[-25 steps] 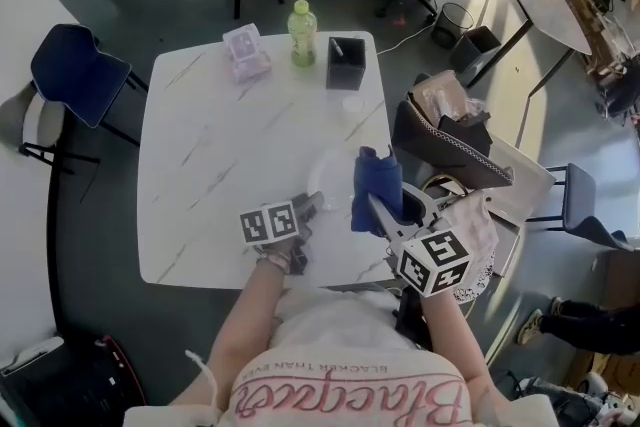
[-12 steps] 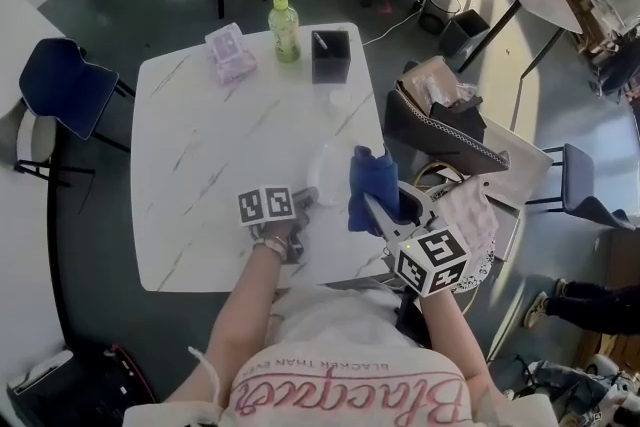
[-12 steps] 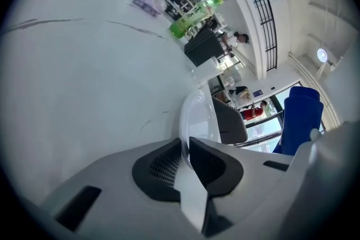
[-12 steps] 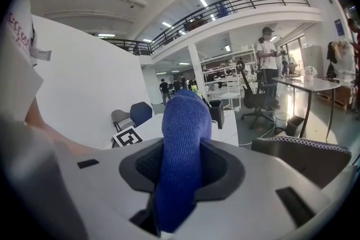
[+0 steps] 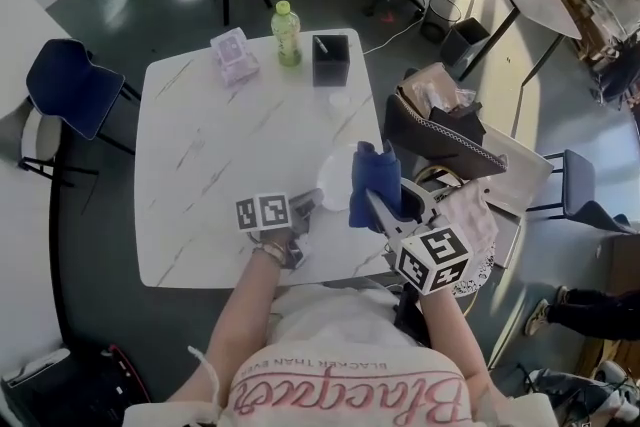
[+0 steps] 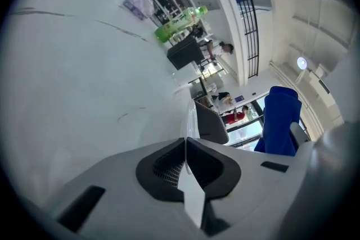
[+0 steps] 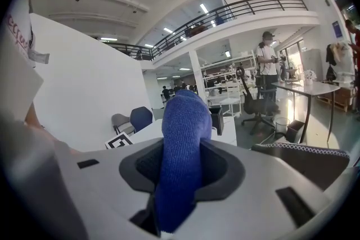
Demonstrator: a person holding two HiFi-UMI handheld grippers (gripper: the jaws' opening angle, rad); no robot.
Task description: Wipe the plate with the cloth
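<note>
Between just-closed left hand-held gripper jaws: plate rim.

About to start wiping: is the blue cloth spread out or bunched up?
Bunched up. The blue cloth rises as a narrow folded wad from between the right gripper's jaws, which are shut on it.

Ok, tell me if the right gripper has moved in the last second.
No: the right gripper, shut on the cloth, stays by the table's right edge.
</note>
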